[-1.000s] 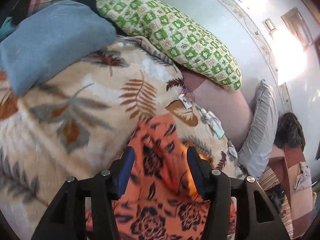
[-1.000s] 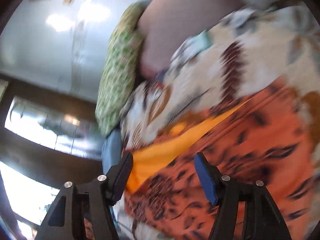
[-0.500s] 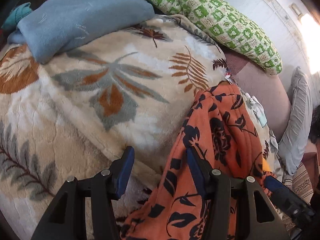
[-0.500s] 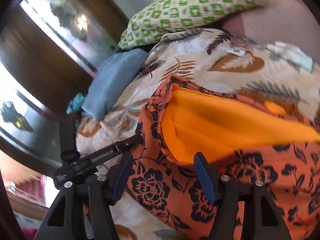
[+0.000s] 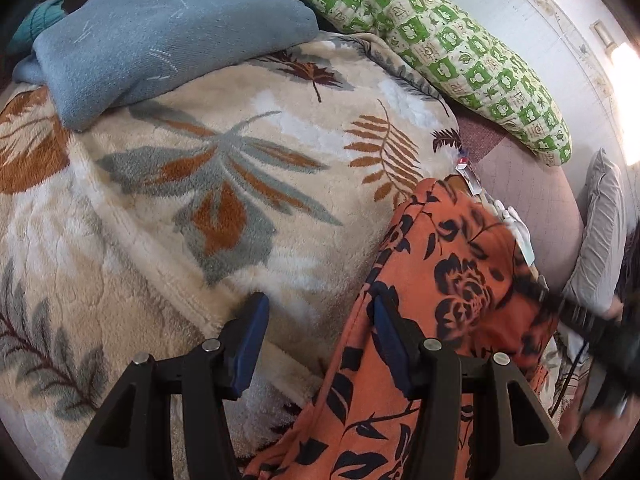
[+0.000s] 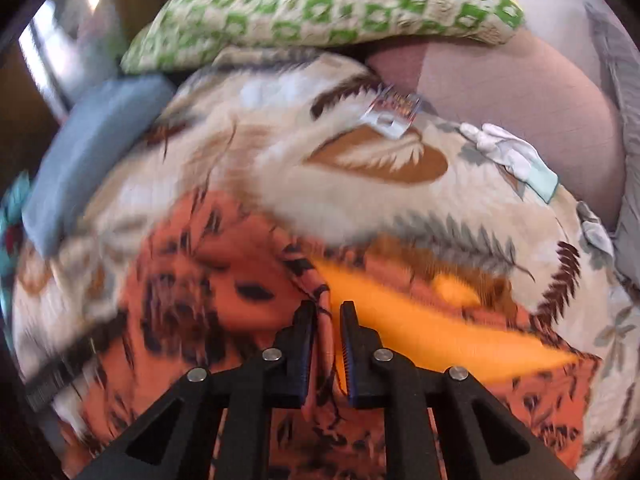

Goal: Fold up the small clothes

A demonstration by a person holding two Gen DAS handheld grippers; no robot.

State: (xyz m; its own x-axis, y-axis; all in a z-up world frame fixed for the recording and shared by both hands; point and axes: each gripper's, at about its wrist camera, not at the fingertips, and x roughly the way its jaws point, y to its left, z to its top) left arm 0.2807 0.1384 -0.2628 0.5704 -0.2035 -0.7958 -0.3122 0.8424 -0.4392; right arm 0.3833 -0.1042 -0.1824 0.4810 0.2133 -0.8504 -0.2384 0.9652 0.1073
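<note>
An orange garment with black flowers (image 5: 448, 292) lies on the leaf-patterned blanket (image 5: 192, 208). In the left wrist view my left gripper (image 5: 318, 320) is open and empty, its right finger beside the garment's left edge. In the right wrist view my right gripper (image 6: 327, 320) is shut on a fold of the orange garment (image 6: 224, 288), with its plain orange lining (image 6: 420, 332) showing to the right. The view is blurred by motion.
A green checked pillow (image 5: 440, 48) and a blue folded cloth (image 5: 160, 32) lie at the far end of the bed. A white glove (image 6: 508, 152) and a clear packet (image 6: 390, 114) rest on the blanket. A grey pillow (image 5: 600, 232) lies right.
My right gripper has closed from wide open onto a fold of the garment. My left gripper stays open and has shifted left off the garment.
</note>
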